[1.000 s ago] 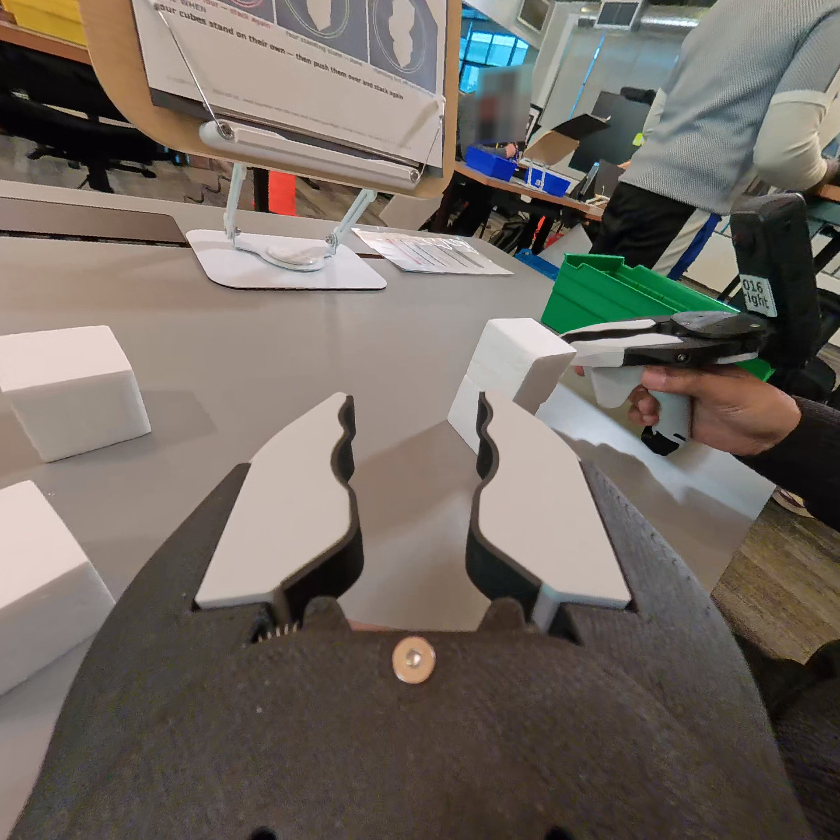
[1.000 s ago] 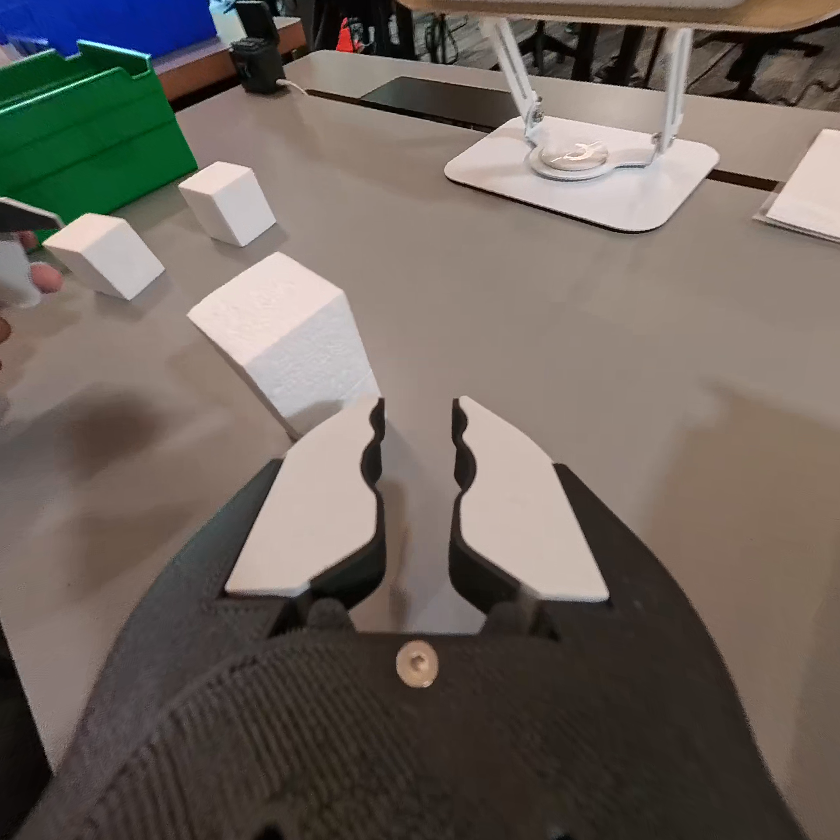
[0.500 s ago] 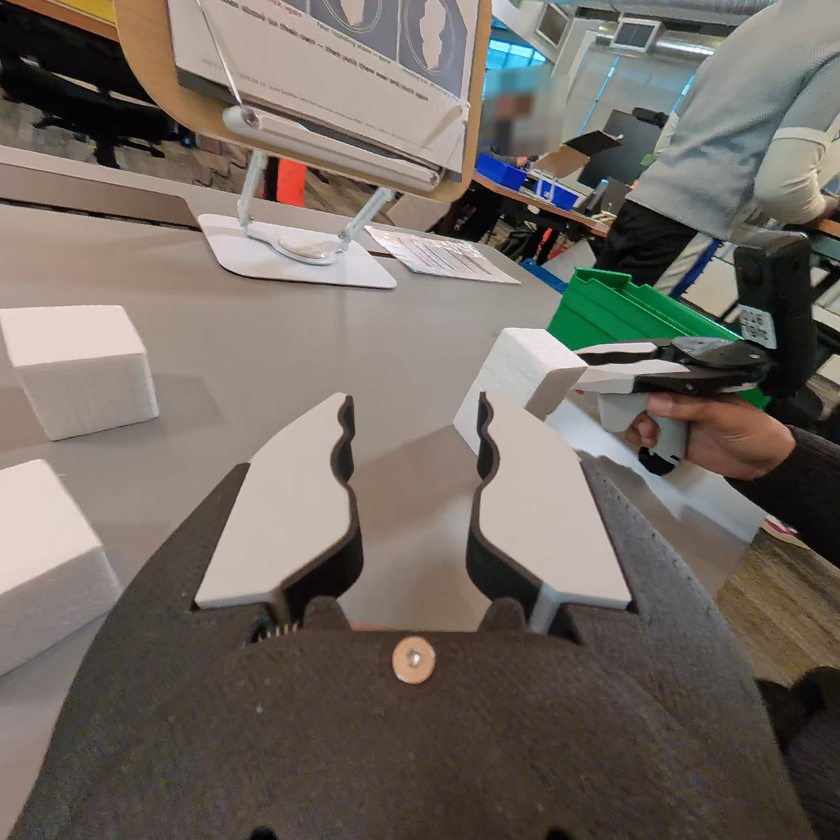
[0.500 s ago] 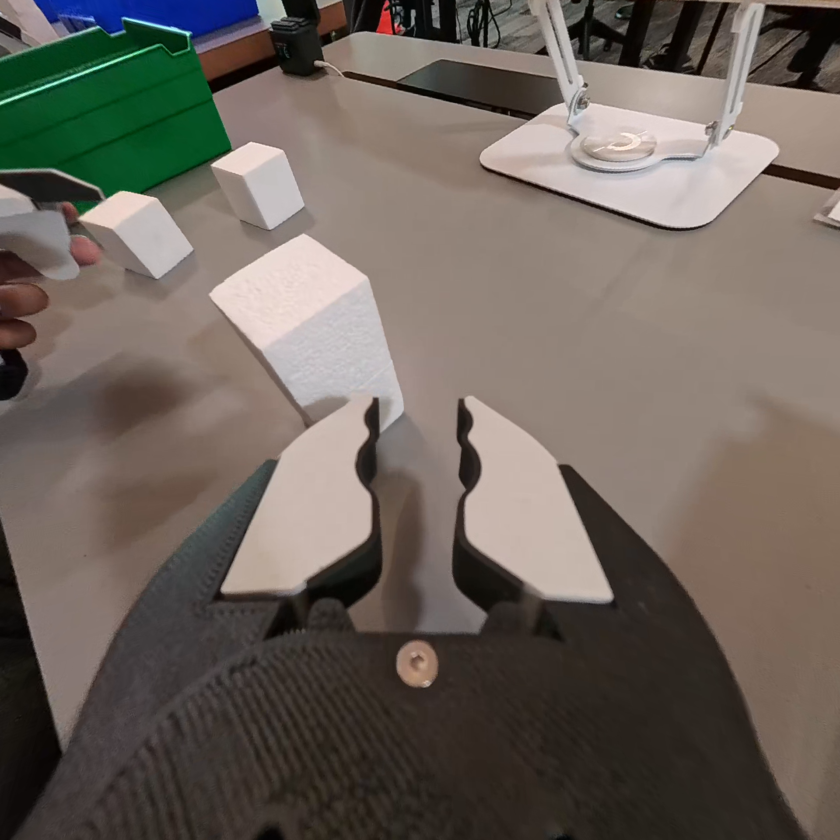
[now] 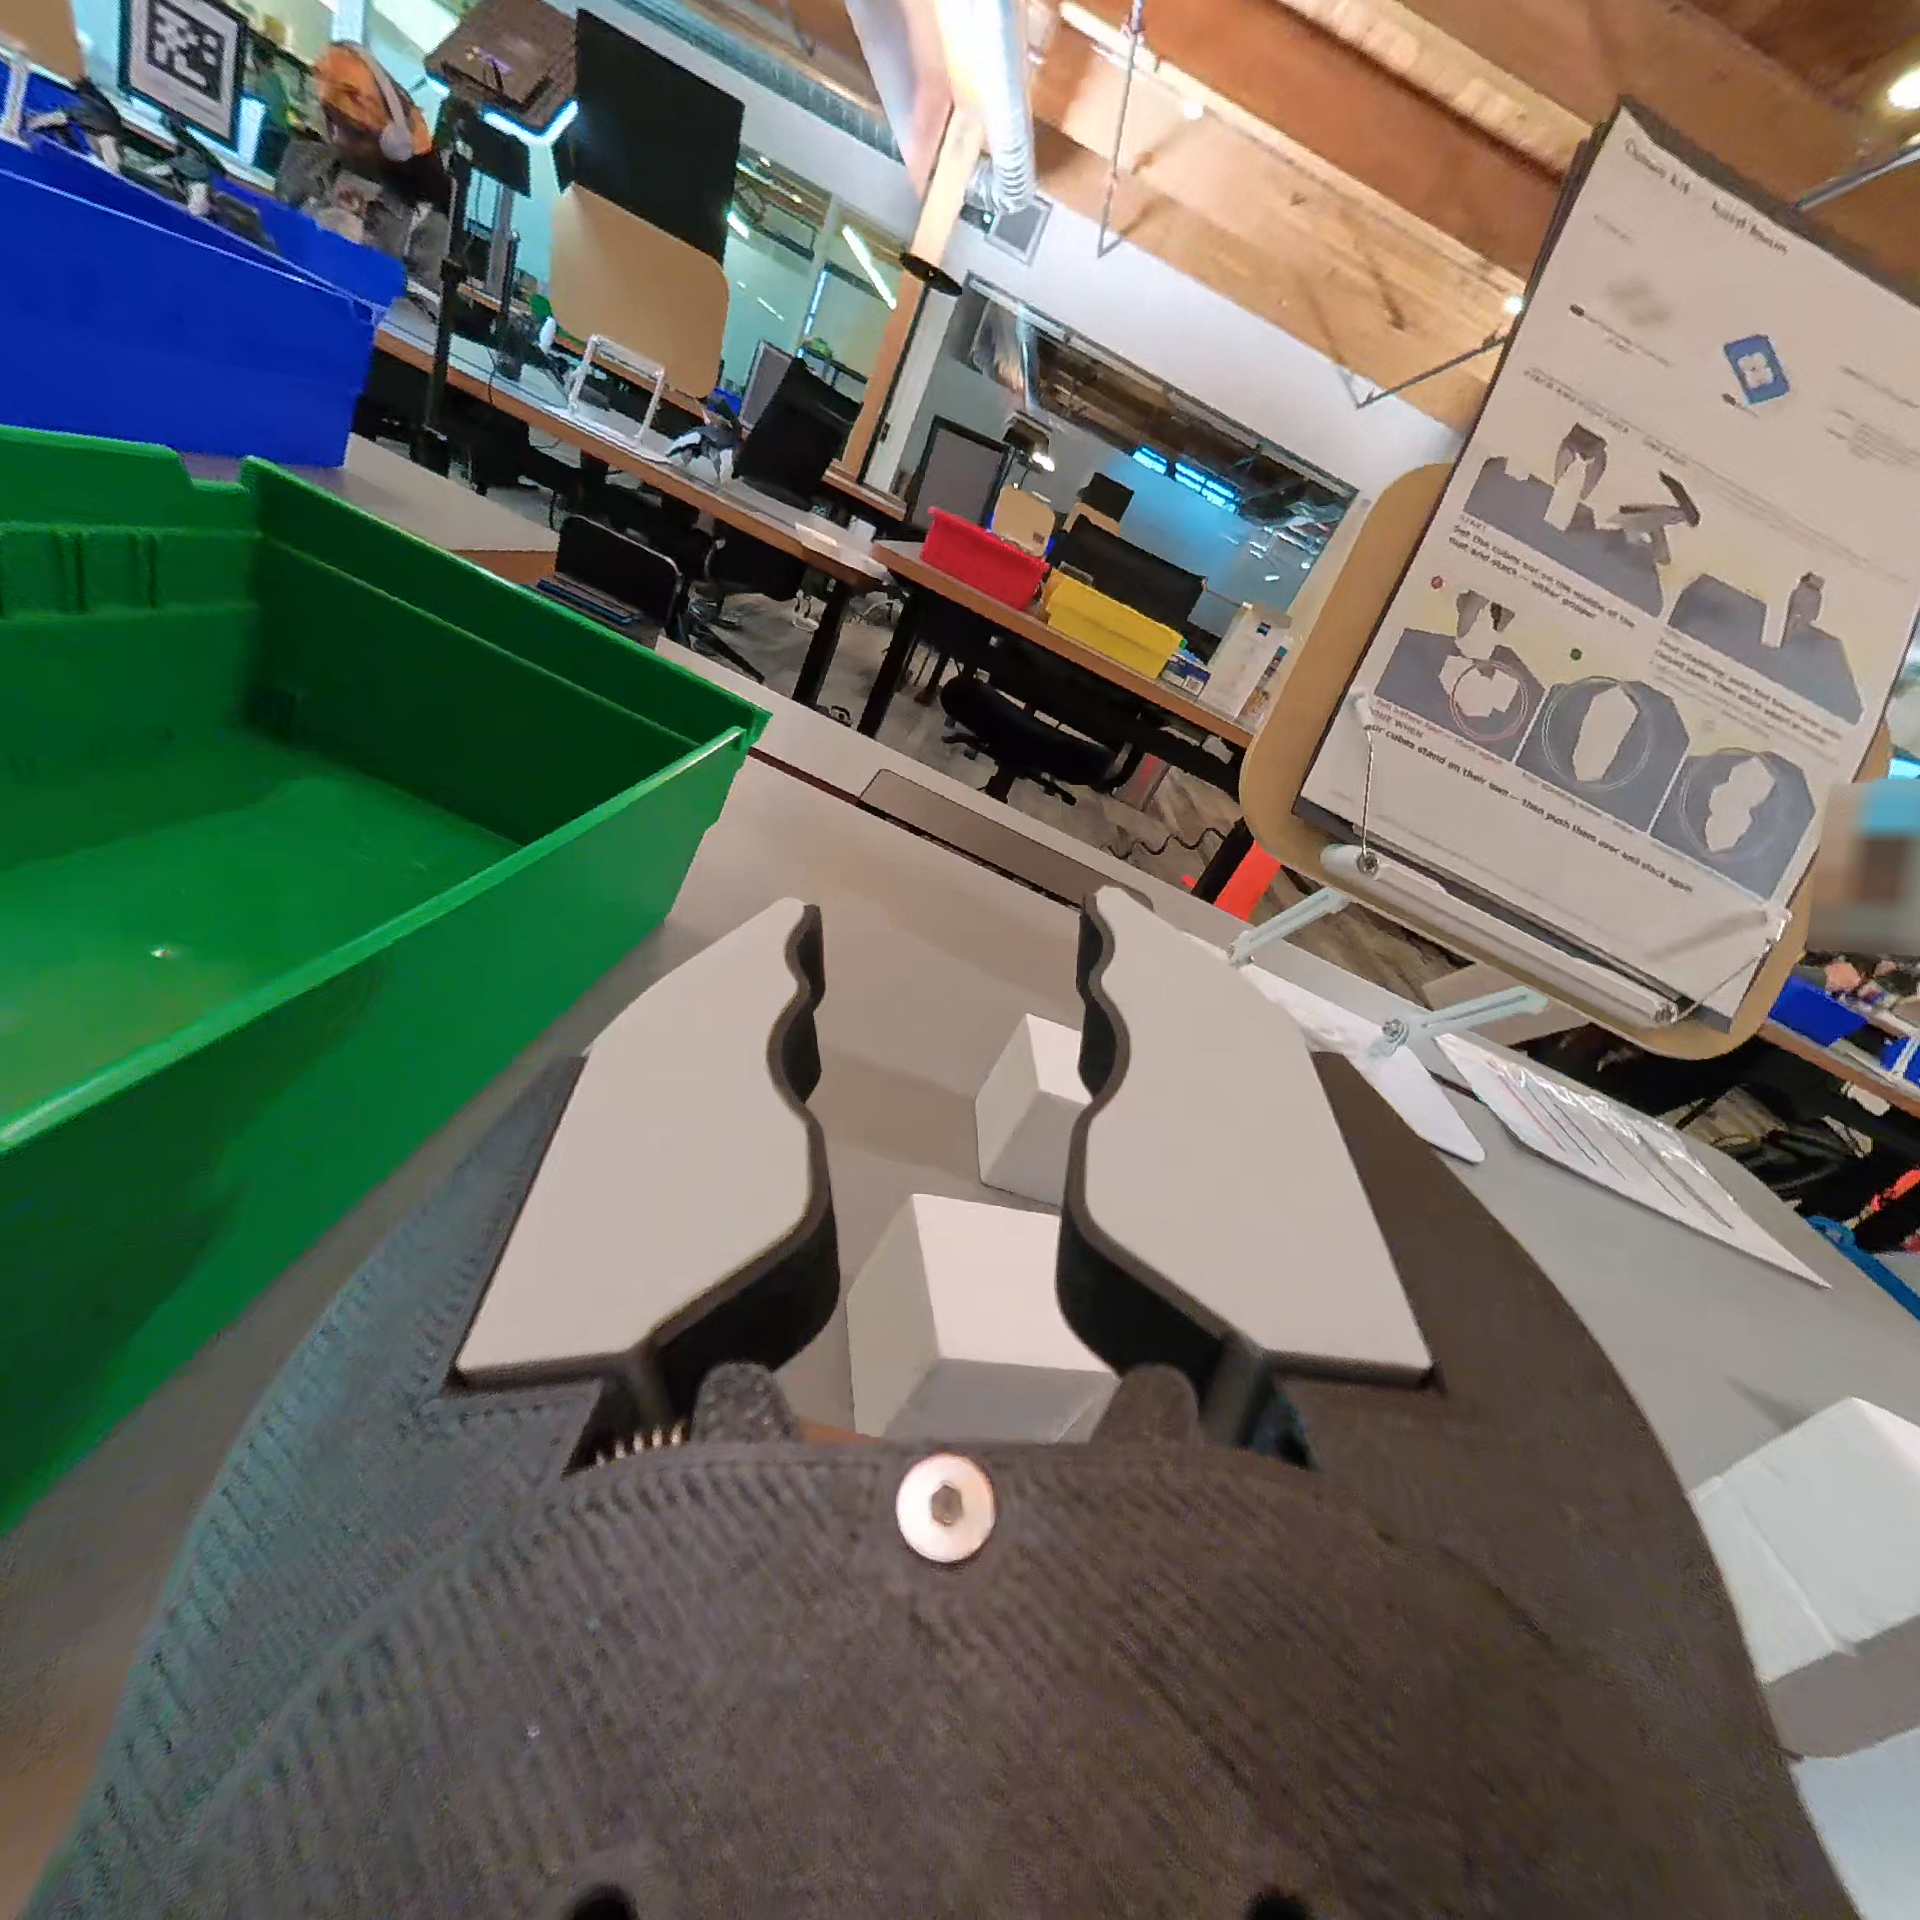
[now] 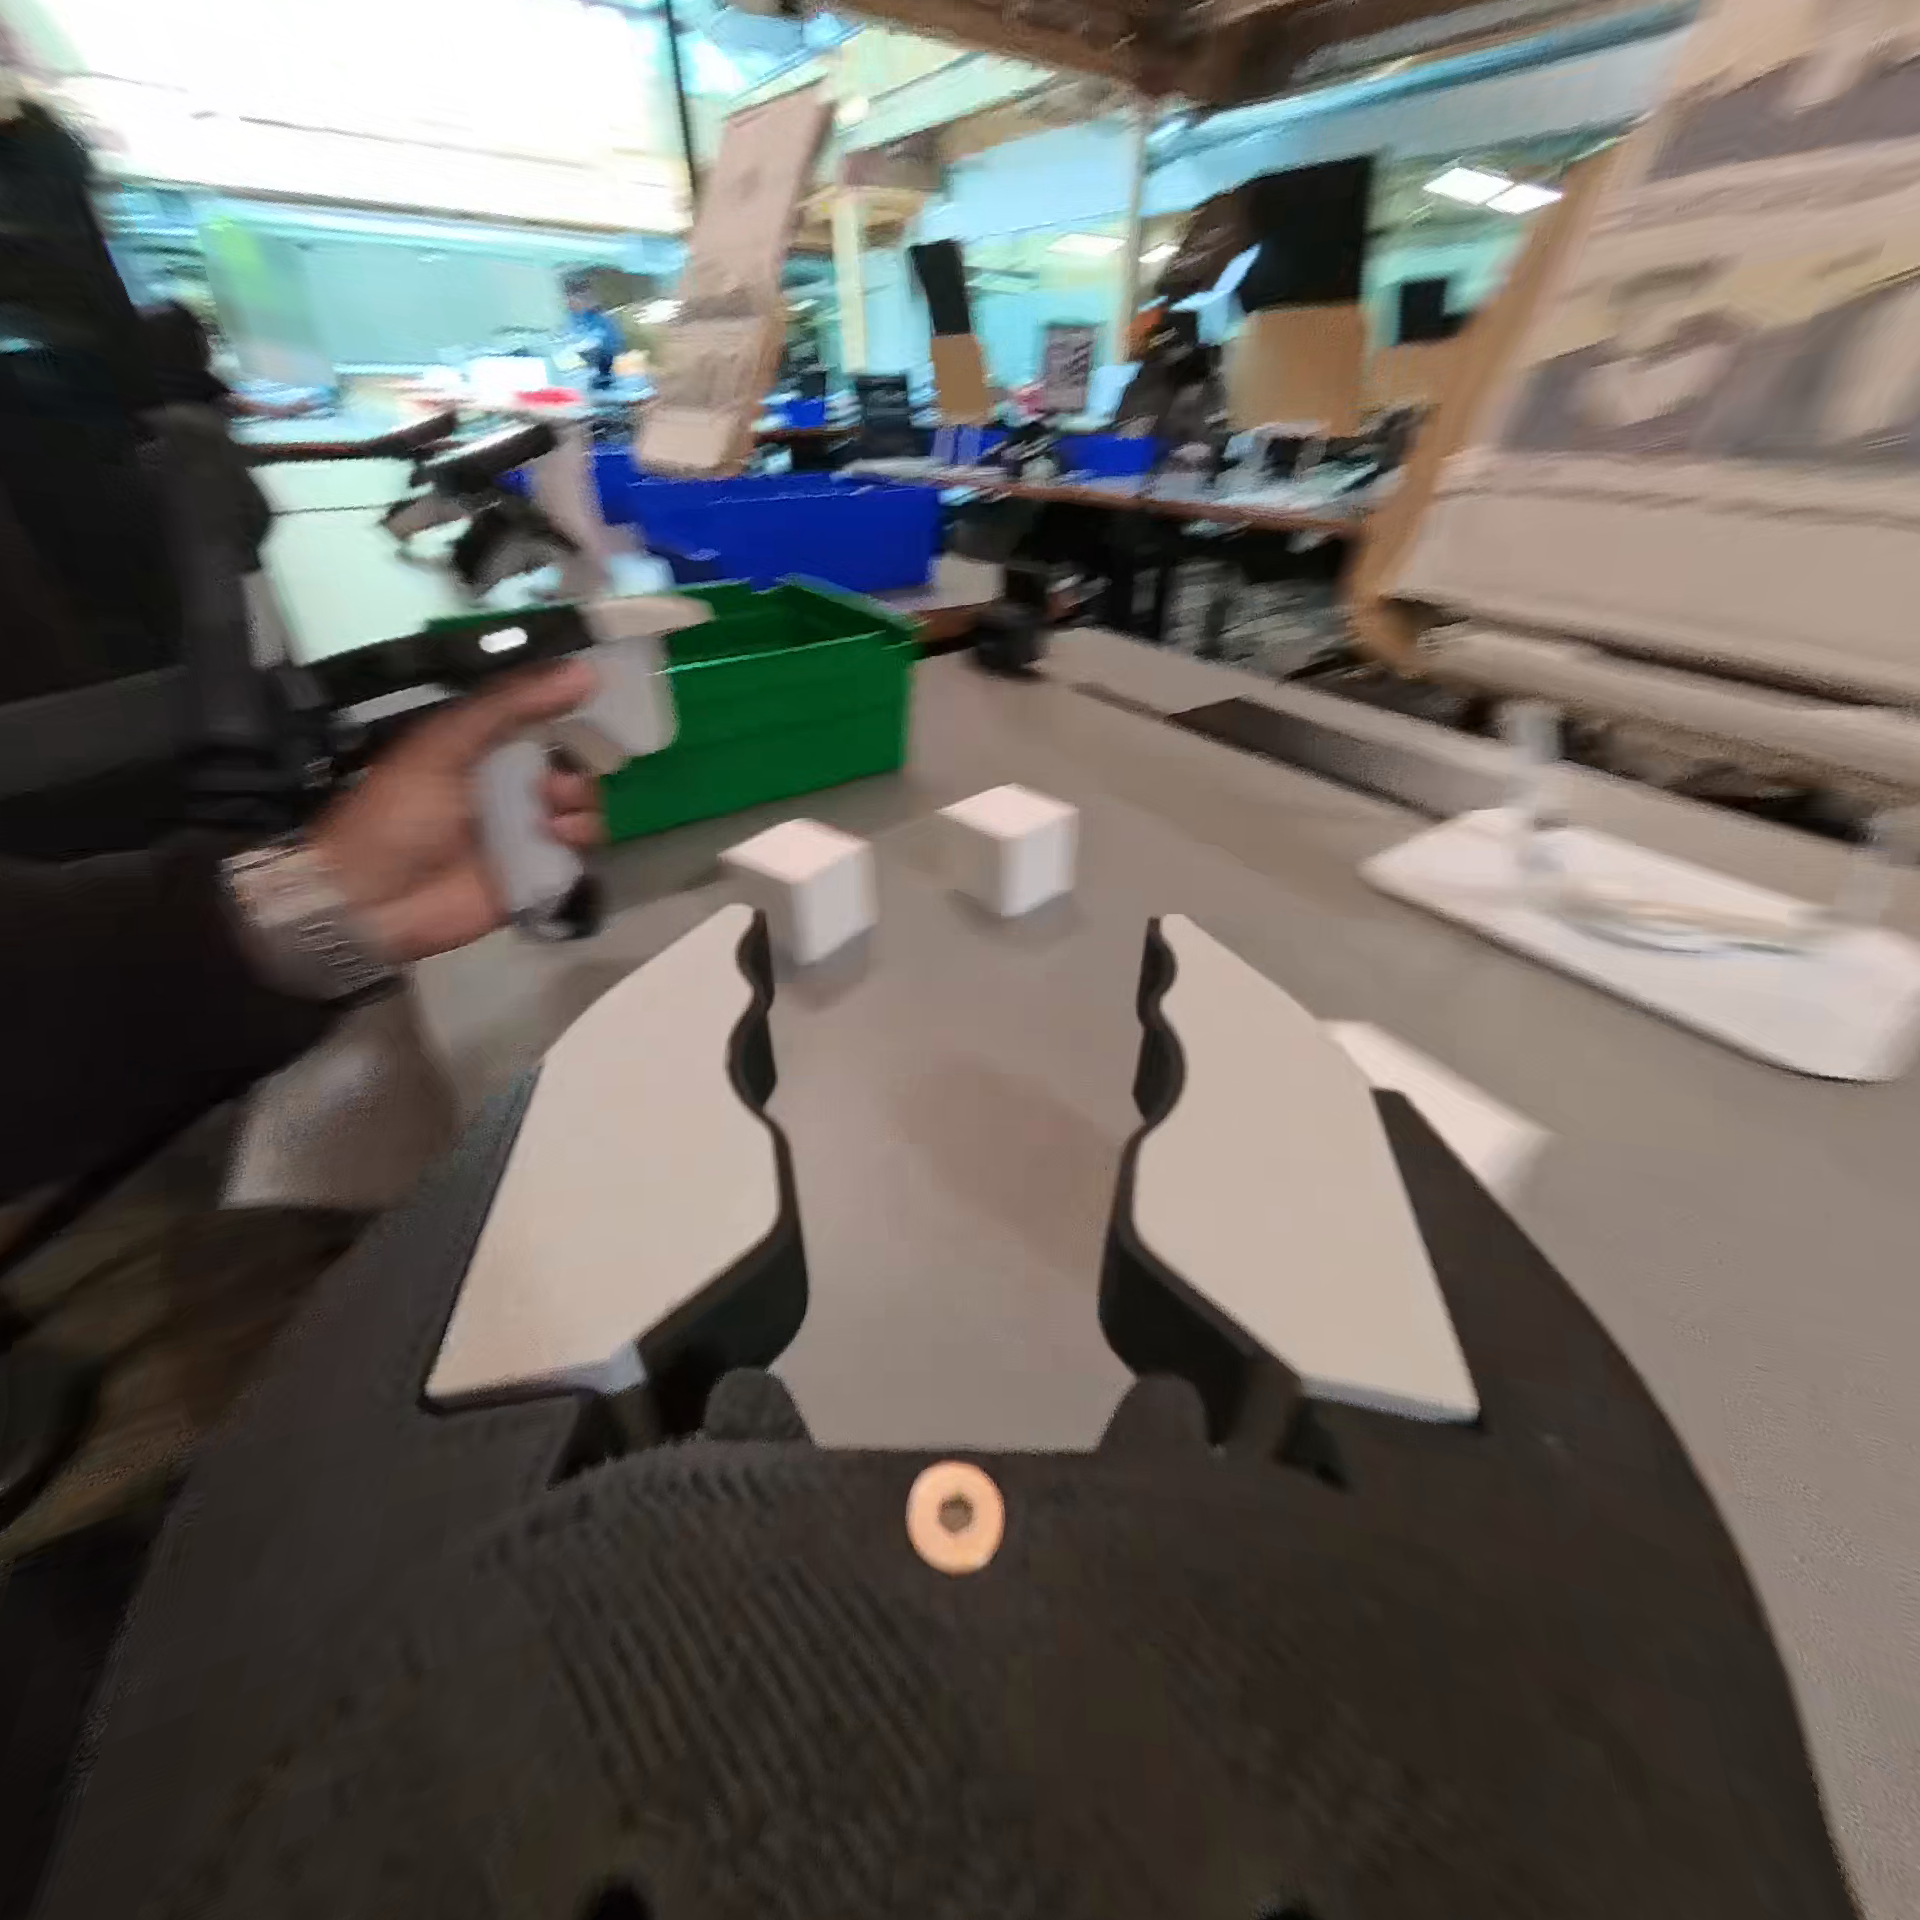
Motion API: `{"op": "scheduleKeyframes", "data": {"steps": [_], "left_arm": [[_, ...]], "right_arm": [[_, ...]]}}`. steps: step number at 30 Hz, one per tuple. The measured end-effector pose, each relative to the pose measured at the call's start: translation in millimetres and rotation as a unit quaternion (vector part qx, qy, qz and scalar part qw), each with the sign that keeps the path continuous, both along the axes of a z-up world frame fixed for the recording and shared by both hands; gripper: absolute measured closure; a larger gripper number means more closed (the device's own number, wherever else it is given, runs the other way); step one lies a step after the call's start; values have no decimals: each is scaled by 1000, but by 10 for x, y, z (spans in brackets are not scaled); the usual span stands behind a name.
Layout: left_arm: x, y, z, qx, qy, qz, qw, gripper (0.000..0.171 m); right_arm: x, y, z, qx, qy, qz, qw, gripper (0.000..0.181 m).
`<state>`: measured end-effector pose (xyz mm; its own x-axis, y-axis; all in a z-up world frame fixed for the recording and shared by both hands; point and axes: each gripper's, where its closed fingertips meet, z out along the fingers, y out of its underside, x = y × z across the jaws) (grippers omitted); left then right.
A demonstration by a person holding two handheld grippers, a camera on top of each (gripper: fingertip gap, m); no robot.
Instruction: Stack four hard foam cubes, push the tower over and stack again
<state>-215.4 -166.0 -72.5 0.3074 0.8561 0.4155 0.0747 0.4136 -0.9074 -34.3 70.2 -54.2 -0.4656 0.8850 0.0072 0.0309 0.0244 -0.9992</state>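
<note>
White foam cubes lie apart on the grey table [image 5: 914, 956], none stacked. In the left wrist view one cube [image 5: 977, 1320] shows on the table through the gap near the finger bases, a second [image 5: 1023, 1112] lies just beyond it, and a third [image 5: 1808, 1538] sits at the lower right. My left gripper [image 5: 945, 935] is open and empty above them. The blurred right wrist view shows my right gripper [image 6: 954, 935] open and empty, with two cubes [image 6: 810, 883] [image 6: 1013, 847] ahead and one [image 6: 1444, 1112] beside its right finger. The left gripper [image 6: 582, 675] shows there in a hand.
A green bin [image 5: 364, 831] stands close on the left of the left gripper and also shows in the right wrist view [image 6: 790, 707]. A document stand with an instruction sheet [image 5: 1558, 623] rises at the right, on a white base [image 6: 1662, 966]. Other desks and bins stand behind. My right fingertips sit around 30 cm from my left ones. Between my left fingertips and the cube [image 5: 977, 1320] there is roughly 10 cm.
The left gripper has swung left toward the green bin and now sits over two cubes. The right gripper has opened wider and moved off the leaning cube; its view is now motion-blurred.
</note>
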Motion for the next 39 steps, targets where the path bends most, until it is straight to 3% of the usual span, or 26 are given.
{"op": "scheduleKeyframes", "data": {"steps": [4,9,13,16,21,25,27,32,35,39], "left_arm": [[-17,72,17,-34,16,-11,999,125],[-174,-60,143,-161,90,12,983,125],[-177,-31,153,-179,105,3,978,126],[-165,42,154,-170,105,-15,980,126],[-227,83,73,-178,92,-28,979,126],[-253,49,66,-168,86,-28,982,126],[-269,35,58,-161,81,-27,983,126],[-259,52,62,-163,80,-25,983,126],[-244,43,78,-175,88,-17,981,128],[-244,20,84,-170,87,-15,981,128]], "right_arm": [[-148,-945,-386,45,-53,93,993,102],[-729,-1593,-689,60,-164,162,971,83],[-1339,-1753,-804,119,-177,176,961,77],[-1535,-1897,-981,136,-216,240,937,77],[-1418,-1922,-1335,198,-294,303,885,91],[-1070,-1844,-1290,183,-310,323,875,104],[-1027,-1773,-1221,185,-282,307,890,104],[-1347,-1615,-1159,144,-246,152,946,94],[-1280,-1835,-1238,88,-282,152,943,82],[-1305,-2017,-1343,116,-276,132,945,81]]}}
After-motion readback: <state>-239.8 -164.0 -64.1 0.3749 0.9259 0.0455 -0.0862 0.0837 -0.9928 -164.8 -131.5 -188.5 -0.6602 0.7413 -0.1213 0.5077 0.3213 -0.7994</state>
